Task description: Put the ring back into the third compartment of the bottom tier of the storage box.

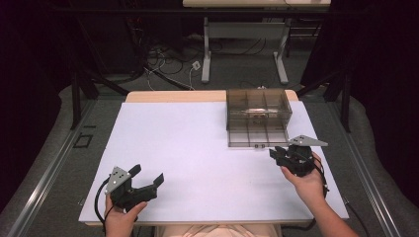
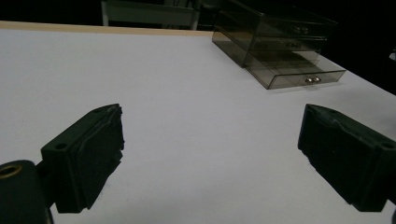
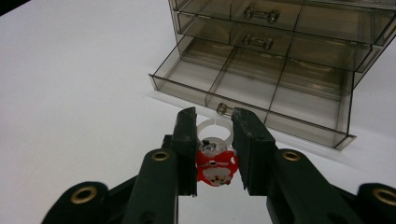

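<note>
High view: white table (image 1: pixel 197 148), person's hands come in from the near edge. Left gripper (image 1: pixel 146 176) sits at near left, jaws spread wide, nothing between them, resting low over the table. Right gripper (image 1: pixel 280 154) is at the right side, just near of the smoky clear drawer box (image 1: pixel 258 106), which stands at the far right of the table. The box's bottom drawer (image 1: pixel 257 138) is pulled out toward the person. What the right gripper holds is too small to tell here.

Left gripper view: both black jaws stand far apart, released, bare table between them. The drawer box (image 2: pixel 275 42) is far right, bottom drawer (image 2: pixel 299 74) out, two small metal knobs on its front.

Right gripper view: jaws clenched on a small toy ring (image 3: pixel 214 158), a clear plastic band with a red and white figure on it, pinched between the two pads. The ring hangs above the table, just near of the open bottom drawer (image 3: pixel 261 91). The drawer is split into compartments, the visible ones look bare. Upper drawers are closed.
</note>
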The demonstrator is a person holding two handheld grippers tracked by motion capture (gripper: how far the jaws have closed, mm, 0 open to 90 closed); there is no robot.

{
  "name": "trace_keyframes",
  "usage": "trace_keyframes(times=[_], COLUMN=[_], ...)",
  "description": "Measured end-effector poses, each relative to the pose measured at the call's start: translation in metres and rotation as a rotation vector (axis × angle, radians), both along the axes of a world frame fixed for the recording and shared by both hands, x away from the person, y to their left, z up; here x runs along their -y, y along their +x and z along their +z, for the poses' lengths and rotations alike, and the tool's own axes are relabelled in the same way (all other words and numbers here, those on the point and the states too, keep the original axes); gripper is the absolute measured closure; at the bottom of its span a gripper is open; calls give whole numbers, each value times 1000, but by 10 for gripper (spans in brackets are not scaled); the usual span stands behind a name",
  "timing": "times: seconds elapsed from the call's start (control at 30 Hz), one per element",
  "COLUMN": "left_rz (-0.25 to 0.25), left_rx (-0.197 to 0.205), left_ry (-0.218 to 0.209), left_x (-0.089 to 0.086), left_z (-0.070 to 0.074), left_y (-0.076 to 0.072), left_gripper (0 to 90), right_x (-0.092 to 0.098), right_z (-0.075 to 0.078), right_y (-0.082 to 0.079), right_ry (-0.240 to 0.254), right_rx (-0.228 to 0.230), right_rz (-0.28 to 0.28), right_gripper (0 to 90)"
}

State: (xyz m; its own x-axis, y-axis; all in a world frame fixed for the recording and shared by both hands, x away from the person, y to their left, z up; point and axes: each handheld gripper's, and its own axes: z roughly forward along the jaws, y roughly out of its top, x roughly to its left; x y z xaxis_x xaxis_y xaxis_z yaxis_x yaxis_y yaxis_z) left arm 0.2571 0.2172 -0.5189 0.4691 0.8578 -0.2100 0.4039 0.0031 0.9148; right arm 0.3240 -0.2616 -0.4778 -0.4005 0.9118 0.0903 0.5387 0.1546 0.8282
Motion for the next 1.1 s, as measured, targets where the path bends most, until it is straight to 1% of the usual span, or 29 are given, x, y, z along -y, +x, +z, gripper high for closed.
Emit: trace_keyframes(times=[0.1,0.2,0.33,0.47,0.57,0.73,0.8,0.83,0.87,1.1], left_rz=[-1,0,-1,-1,-1,-2,-2,-2,-2,-3], left_rx=[1,0,2,1,1,1,1,1,1,0], left_ry=[1,0,1,0,0,0,0,-1,-1,1], left_x=[0,0,0,0,0,0,0,0,0,0], left_z=[0,0,0,0,0,0,0,0,0,0], left_y=[0,0,0,0,0,0,0,0,0,0], left_gripper=[73,73,73,73,73,73,73,73,73,73], right_x=[0,1,1,1,1,-1,-1,-2,-2,-5], right_z=[2,4,8,12,16,22,22,23,23,25], right_y=[1,4,6,9,12,19,20,21,22,29], right_ry=[5,-5,-1,-7,-1,-22,-24,-23,-31,-34], right_rx=[-5,-5,-9,-11,-12,-7,-3,-12,-13,-19], right_rz=[-3,1,0,2,-2,-2,-1,-3,-2,-4], right_gripper=[713,713,713,713,713,713,713,713,713,713])
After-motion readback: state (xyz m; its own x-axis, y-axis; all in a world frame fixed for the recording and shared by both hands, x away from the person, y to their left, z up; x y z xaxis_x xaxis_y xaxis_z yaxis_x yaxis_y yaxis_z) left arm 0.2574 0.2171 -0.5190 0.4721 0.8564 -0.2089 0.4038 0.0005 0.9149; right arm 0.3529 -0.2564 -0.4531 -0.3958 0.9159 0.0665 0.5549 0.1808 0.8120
